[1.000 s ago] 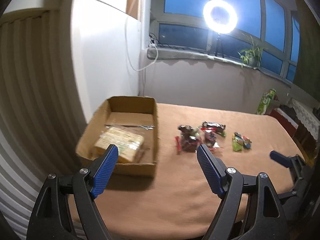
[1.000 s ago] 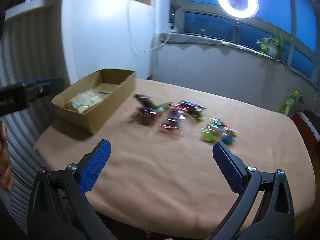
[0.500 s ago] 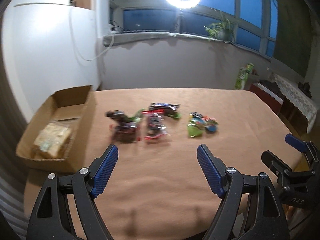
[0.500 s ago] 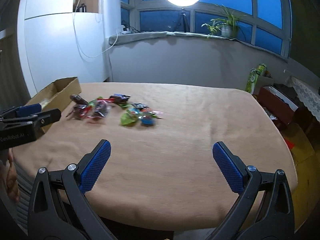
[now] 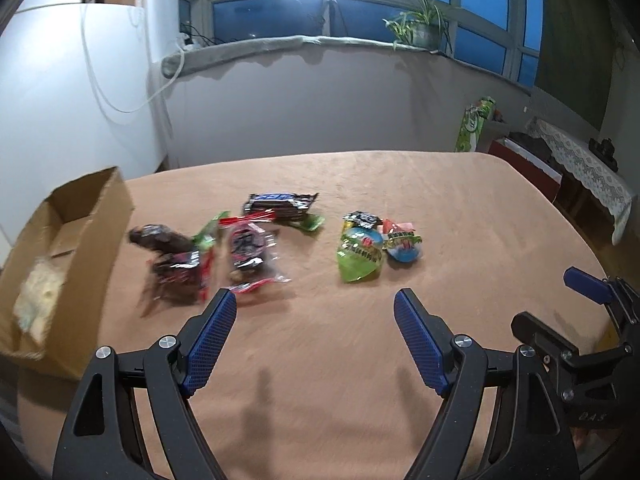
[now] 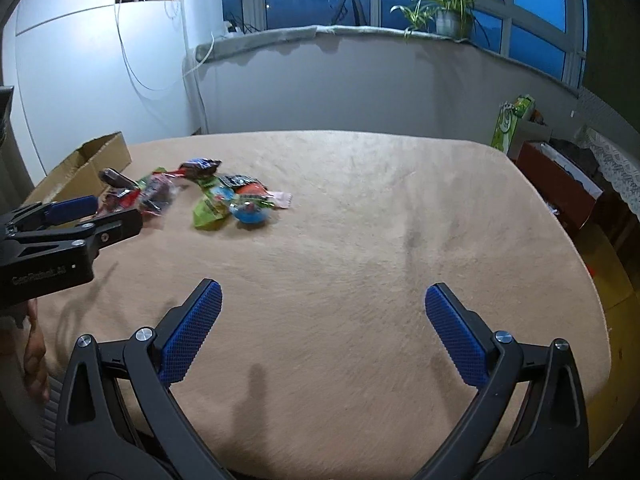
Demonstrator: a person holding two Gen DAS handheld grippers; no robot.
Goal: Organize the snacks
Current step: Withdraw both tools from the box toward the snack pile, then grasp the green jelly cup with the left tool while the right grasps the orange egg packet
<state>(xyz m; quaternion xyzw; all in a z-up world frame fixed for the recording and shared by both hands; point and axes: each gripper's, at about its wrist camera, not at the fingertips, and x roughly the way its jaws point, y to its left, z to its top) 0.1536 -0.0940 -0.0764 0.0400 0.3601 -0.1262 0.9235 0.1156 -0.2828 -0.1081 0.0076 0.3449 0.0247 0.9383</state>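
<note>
Two grippers are held above a table (image 5: 440, 200) covered in tan cloth, each with its jaws spread wide and nothing between them: the left gripper (image 5: 315, 304) and the right gripper (image 6: 323, 294). Several snack packets (image 5: 248, 246) are scattered on the cloth beside an open cardboard box (image 5: 96, 232), in which a pale packet (image 5: 38, 292) is seen.

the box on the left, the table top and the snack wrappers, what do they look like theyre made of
The box looks like plain brown corrugated cardboard, matte, with raw cut edges and a folded flap. The table top seems covered in a tan cloth with a short nap, judging by brushed streaks; what lies beneath is hidden. The snack wrappers look like thin glossy plastic film, some clear, with crinkles and glints.
</note>
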